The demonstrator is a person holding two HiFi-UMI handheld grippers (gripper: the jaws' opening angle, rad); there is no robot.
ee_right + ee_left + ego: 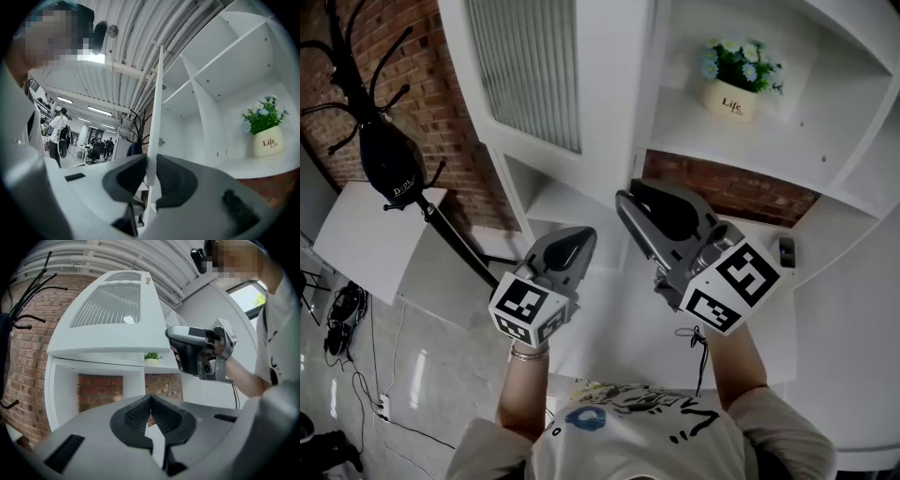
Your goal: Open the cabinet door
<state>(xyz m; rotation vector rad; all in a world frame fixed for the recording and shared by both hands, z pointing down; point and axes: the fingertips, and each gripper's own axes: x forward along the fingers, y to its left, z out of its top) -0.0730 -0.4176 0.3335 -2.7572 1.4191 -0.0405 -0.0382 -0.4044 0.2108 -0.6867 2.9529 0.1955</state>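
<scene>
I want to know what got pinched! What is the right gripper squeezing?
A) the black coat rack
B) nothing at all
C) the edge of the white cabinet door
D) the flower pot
C: in the right gripper view, the right gripper has its jaws closed on the thin white edge of the cabinet door, while the flower pot sits apart on the shelf.

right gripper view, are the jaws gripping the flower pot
No, the right gripper pinches the edge of the white cabinet door, while the flower pot stands apart on a shelf.
</scene>
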